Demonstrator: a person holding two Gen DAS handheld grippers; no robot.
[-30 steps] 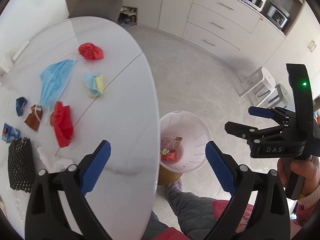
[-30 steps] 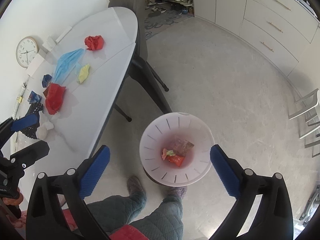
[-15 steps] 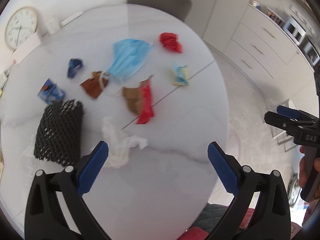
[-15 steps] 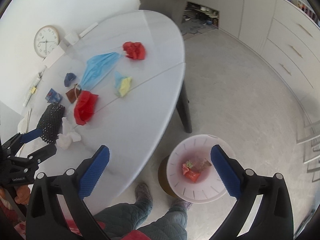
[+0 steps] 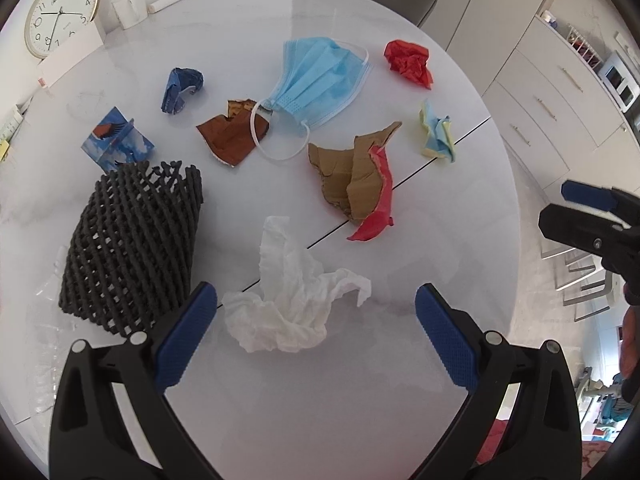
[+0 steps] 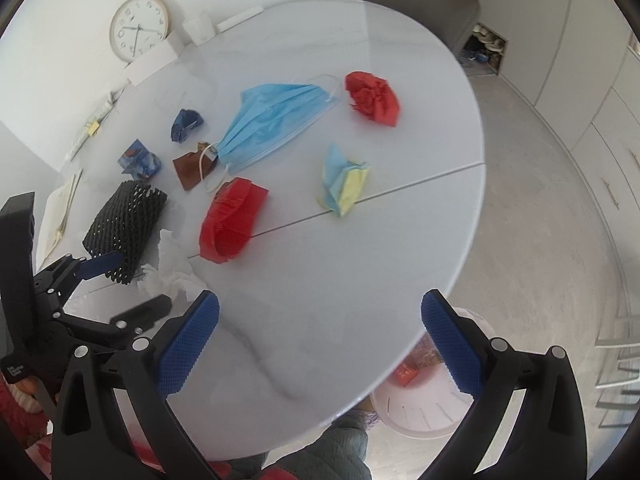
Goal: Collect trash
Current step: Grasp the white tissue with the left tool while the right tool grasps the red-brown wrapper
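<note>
One crumpled white tissue [image 5: 292,300], tabletop.

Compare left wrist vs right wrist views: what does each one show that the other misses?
Left wrist only: the brown inner face of the torn cardboard, and the right gripper at the frame's right edge.

Right wrist only: the white bin on the floor past the table edge with wrappers inside, and the left gripper, jaws open beside the tissue.

Both: the table, white tissue, black foam net, blue face mask, red paper ball, yellow-blue wad and clock.
</note>
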